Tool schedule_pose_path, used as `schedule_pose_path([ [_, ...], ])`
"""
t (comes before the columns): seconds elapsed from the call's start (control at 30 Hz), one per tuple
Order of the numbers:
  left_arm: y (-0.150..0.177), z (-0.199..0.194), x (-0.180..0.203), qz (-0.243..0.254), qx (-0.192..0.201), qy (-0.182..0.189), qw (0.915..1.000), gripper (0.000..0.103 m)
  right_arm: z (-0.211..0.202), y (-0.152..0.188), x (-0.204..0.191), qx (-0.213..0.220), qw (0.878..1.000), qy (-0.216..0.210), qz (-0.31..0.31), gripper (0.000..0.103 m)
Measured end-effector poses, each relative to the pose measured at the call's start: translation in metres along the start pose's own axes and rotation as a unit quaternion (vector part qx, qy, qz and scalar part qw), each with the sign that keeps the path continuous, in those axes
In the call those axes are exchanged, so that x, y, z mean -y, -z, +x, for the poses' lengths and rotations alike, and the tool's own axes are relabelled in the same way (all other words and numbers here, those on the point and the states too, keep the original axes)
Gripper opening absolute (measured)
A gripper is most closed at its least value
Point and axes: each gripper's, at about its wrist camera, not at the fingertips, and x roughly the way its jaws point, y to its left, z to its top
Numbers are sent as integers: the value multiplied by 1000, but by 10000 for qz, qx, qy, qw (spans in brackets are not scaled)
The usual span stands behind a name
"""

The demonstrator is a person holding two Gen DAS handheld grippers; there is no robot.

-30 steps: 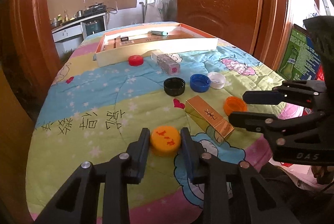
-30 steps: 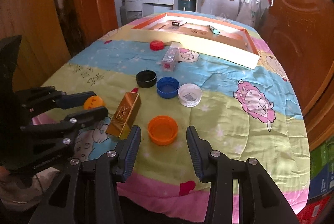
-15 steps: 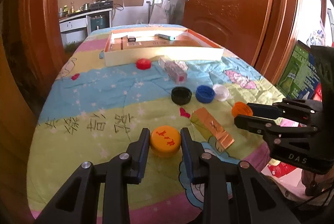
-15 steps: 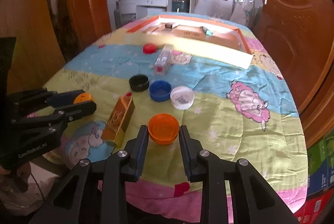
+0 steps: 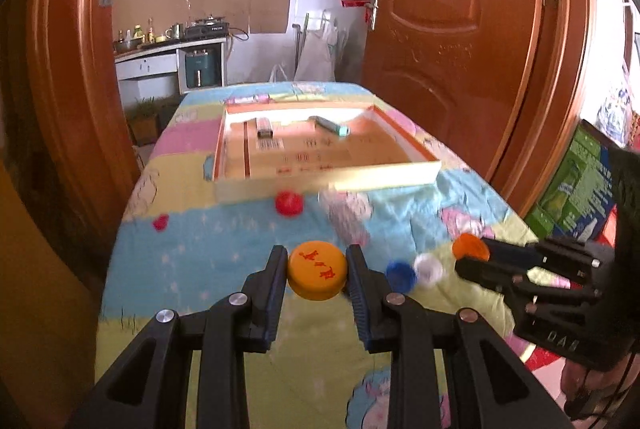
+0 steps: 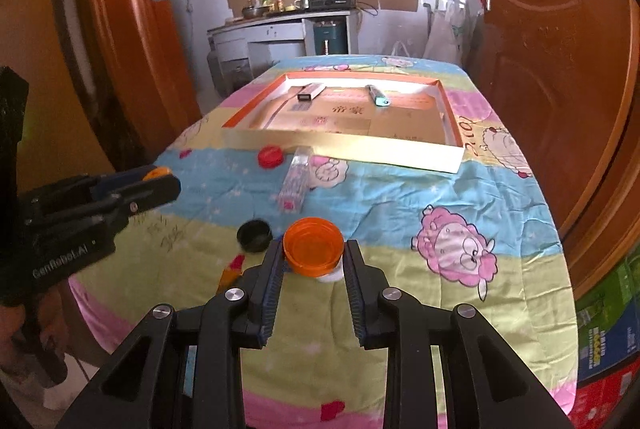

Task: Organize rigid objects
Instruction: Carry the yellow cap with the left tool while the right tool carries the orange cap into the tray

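Slippage threatens: left claw (image 5: 317,271) pinches the yellow cap (image 5: 317,270), right claw (image 6: 314,257) the orange cap (image 6: 314,246), only by rims; the tray (image 6: 344,145) sits at twelve o'clock.

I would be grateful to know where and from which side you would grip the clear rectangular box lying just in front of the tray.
Judging by its pose, grip the clear rectangular box across its two long side faces near mid-length, coming down from above. It lies flat on the quilt, long and narrow, pointing toward the tray, with open quilt along both long sides.
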Motion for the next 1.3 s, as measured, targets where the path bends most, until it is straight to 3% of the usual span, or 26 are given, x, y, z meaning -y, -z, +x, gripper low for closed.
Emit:
schedule_pose_path([
  [0.53, -70, 39, 7, -133, 96, 91, 9998, 30, 15, -59, 30, 288, 9995, -84, 132, 30],
  [1.3, -125, 105, 2, -201, -147, 59, 9997, 30, 61, -102, 67, 124, 9995, -67, 278, 30],
])
